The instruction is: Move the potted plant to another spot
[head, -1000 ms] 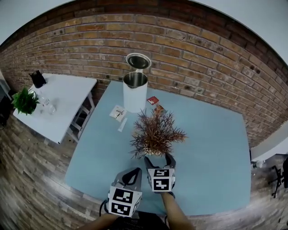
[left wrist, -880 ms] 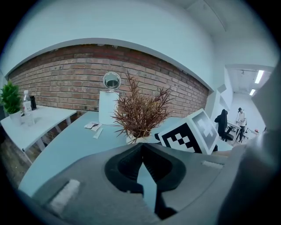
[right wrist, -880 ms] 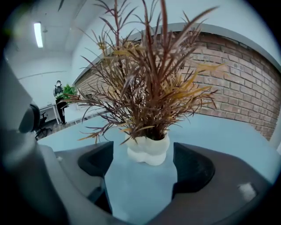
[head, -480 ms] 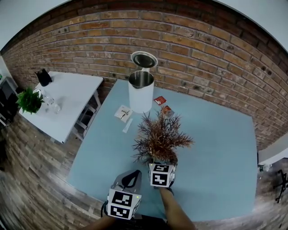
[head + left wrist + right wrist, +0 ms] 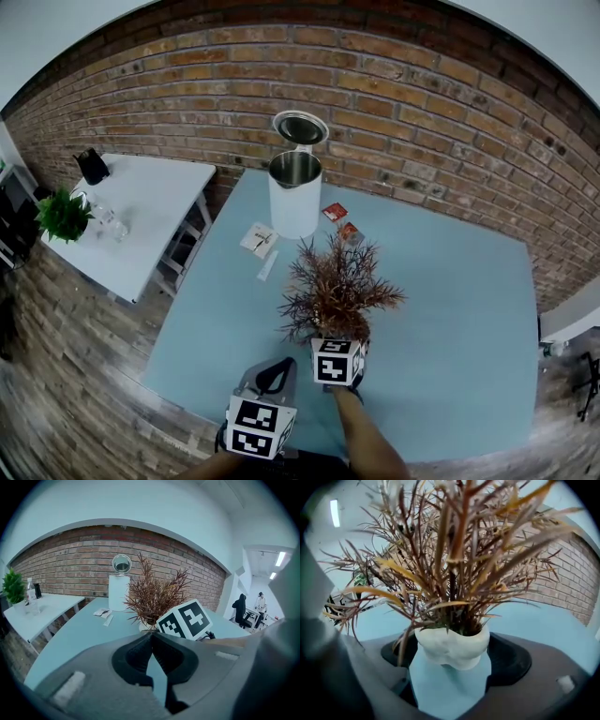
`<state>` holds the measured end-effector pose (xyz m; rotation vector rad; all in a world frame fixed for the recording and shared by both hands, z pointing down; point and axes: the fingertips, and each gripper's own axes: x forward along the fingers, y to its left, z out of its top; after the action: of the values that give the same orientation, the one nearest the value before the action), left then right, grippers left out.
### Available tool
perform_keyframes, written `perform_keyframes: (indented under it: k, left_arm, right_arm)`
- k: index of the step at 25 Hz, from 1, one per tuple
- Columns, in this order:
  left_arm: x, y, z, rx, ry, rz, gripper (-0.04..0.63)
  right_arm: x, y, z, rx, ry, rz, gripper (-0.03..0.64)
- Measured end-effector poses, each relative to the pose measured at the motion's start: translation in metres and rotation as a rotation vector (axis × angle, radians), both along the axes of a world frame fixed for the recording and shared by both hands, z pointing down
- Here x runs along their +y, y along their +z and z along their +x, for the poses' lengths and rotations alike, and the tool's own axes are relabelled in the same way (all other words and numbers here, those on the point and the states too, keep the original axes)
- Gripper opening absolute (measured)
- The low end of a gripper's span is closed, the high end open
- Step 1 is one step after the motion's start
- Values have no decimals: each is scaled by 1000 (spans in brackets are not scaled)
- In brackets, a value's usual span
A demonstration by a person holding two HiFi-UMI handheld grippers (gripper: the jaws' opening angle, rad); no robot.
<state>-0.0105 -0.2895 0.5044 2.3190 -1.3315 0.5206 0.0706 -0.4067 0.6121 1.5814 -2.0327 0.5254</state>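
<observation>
Potted plant (image 5: 336, 291), pot (image 5: 454, 646) half-hidden between opening right tongs (image 5: 338, 345)

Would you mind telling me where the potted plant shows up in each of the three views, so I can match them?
Head view: the potted plant stands just below the picture's middle, on the blue table.
Left gripper view: the potted plant is near the middle, slightly above centre.
Right gripper view: the potted plant fills the picture, its pot low in the middle.
Shared landmark: the brick wall behind it.
</observation>
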Motion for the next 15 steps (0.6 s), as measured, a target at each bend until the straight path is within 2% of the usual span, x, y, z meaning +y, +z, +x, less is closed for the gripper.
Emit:
perform_keyframes:
  k: [15]
  left_arm:
    - [26,3,-11,7,19,8,0]
  right_arm:
    - [32,0,6,5,23,-11,456]
